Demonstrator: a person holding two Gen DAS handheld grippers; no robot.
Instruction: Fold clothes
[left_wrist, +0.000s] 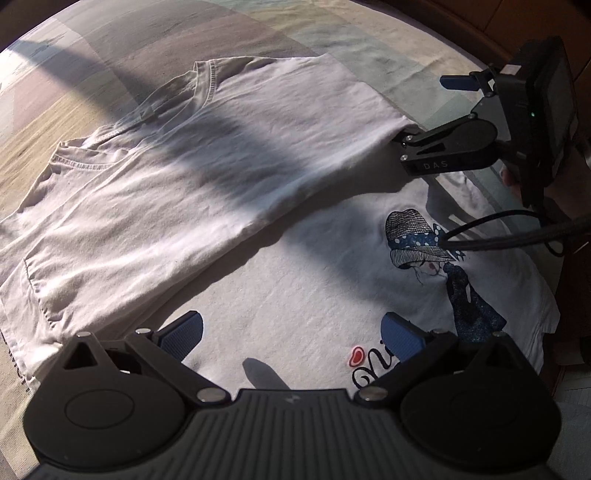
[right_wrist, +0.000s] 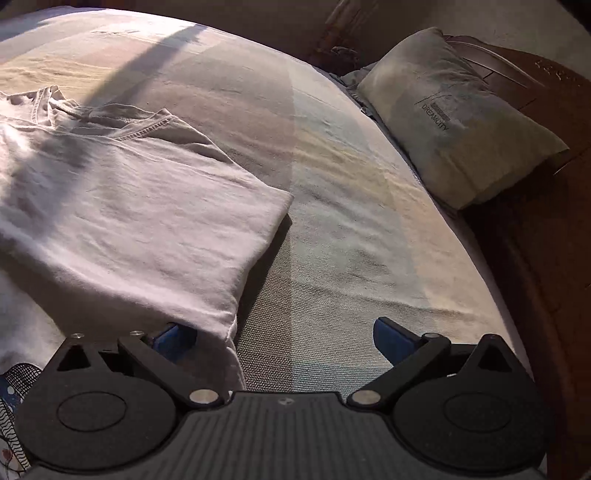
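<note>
Warm, low sunlight rakes across my bed sheet (right_wrist: 332, 166) from one side, bright on the white T-shirt (left_wrist: 221, 177) — a broad dark shadow band crosses it diagonally. Both views bow strongly at the fisheye edges, corners falling to black. The wooden headboard (right_wrist: 546, 184) sits dim.

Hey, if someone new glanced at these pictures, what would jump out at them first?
Probably the white t-shirt spread on the striped bed cover, partly folded over so it hides part of its printed front. Next, the print of a girl in a blue polka-dot hat on the uncovered part, near the right tool, which is open at the folded flap's corner. The left tool hovers open over the shirt, and a pillow lies at the wooden headboard.
</note>
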